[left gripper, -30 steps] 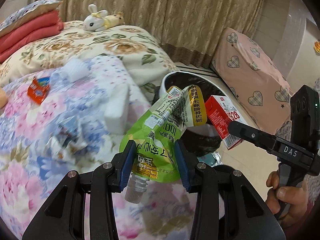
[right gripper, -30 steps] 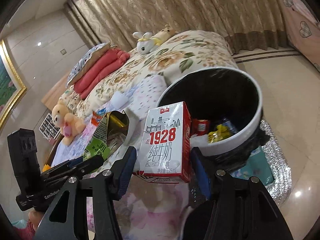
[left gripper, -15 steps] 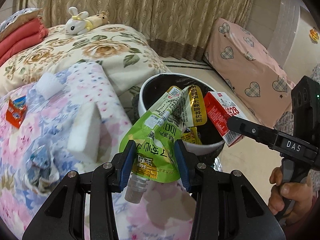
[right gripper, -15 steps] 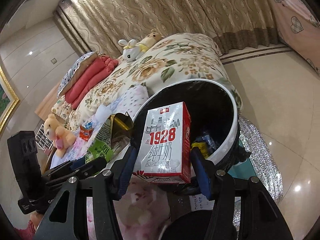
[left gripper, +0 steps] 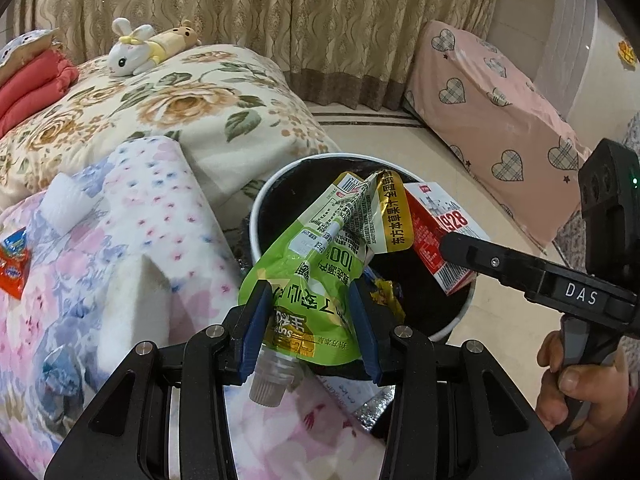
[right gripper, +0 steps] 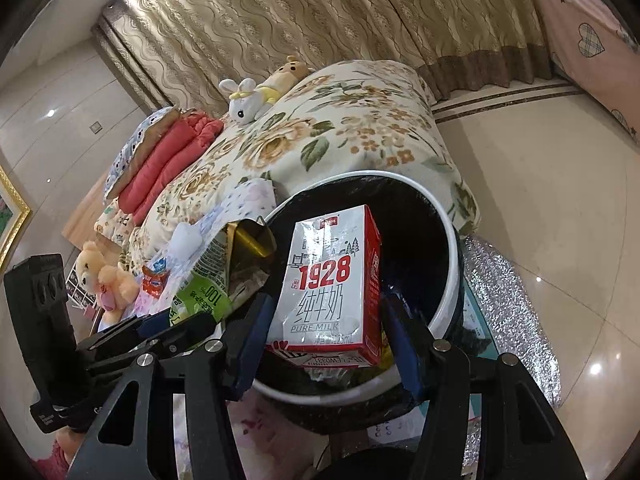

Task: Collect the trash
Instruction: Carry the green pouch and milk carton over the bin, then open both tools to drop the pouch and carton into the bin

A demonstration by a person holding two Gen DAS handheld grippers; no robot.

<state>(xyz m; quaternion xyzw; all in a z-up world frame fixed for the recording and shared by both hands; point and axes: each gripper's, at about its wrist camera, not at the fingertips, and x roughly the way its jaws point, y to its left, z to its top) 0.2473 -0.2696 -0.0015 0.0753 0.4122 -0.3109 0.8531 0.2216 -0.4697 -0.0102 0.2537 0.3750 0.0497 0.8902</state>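
My left gripper (left gripper: 308, 320) is shut on a crumpled green drink pouch (left gripper: 320, 264), spout end down, held over the near rim of the round white bin (left gripper: 256, 216) with its black liner. My right gripper (right gripper: 326, 332) is shut on a red and white 1928 milk carton (right gripper: 332, 284), upright over the bin's (right gripper: 450, 240) opening. From the left wrist camera the carton (left gripper: 436, 232) shows at the right with the other tool's black finger across it. From the right wrist camera the pouch (right gripper: 208, 276) sits to the left of the carton. Trash lies in the bin's bottom.
A bed with a flowered quilt (left gripper: 180, 108) borders the bin at left; a red snack wrapper (left gripper: 12, 268) and white tissue (left gripper: 68, 204) lie on it. Plush toys (left gripper: 136, 50) sit at the back. A pink heart-print cover (left gripper: 488, 120) stands right, across bare floor (right gripper: 560, 200).
Both grippers have travelled toward the bin with their loads; the bin now sits larger and nearer under the pouch and carton. The bedspread items have slid off to the left.
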